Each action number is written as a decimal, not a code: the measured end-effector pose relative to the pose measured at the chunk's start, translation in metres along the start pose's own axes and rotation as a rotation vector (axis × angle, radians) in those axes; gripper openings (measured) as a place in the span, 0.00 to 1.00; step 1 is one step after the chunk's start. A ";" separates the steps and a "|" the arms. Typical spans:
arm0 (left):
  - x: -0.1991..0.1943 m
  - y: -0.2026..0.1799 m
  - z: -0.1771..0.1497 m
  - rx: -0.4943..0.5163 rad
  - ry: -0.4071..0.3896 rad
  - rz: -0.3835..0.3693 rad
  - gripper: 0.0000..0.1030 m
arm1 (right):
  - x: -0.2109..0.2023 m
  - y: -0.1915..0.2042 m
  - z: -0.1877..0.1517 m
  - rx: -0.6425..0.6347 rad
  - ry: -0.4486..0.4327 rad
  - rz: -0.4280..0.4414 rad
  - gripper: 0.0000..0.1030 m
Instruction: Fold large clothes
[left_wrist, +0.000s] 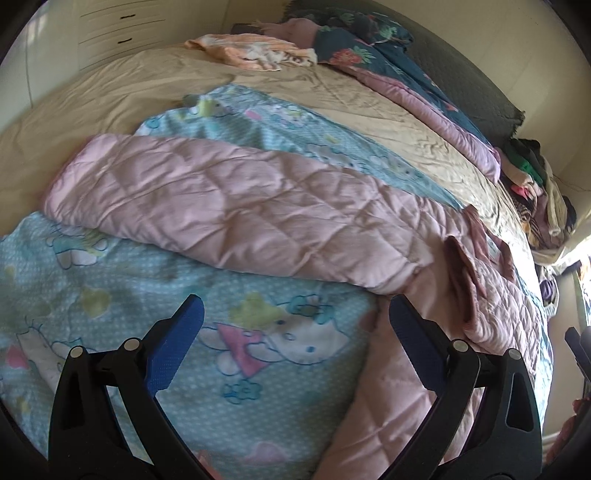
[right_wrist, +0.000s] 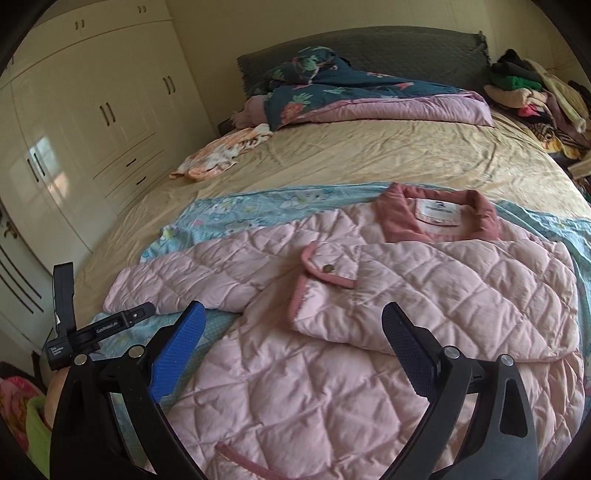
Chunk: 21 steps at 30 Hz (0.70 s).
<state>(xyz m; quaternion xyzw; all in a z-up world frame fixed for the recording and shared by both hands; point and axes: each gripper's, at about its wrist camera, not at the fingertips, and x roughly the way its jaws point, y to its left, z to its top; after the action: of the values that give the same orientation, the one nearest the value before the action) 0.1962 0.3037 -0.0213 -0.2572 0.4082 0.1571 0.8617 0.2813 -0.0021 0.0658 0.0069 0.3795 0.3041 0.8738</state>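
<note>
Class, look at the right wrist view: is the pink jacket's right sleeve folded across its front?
Yes: one sleeve lies folded over the jacket chest, its buttoned cuff toward the middle.

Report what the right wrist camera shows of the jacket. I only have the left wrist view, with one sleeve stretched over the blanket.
Observer: The other sleeve is already folded across the chest of the jacket, cuff button facing up.
Operator: Give me the collar.
Observer: The collar lies at the far end, its inside label showing.
Operator: Now the right gripper.
Observer: The right gripper is open over the jacket's near part, with nothing between its fingers.
</note>
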 end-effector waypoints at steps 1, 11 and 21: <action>0.000 0.006 0.000 -0.010 0.001 -0.001 0.91 | 0.003 0.005 0.000 -0.008 0.004 0.007 0.93; 0.013 0.048 0.003 -0.112 0.013 -0.009 0.91 | 0.040 0.058 -0.006 -0.094 0.074 0.044 0.93; 0.037 0.093 0.009 -0.244 0.026 -0.024 0.91 | 0.070 0.082 -0.019 -0.113 0.136 0.090 0.93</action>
<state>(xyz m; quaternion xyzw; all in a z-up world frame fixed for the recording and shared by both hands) 0.1800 0.3874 -0.0746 -0.3669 0.3940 0.1917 0.8206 0.2626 0.0981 0.0260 -0.0462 0.4195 0.3637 0.8305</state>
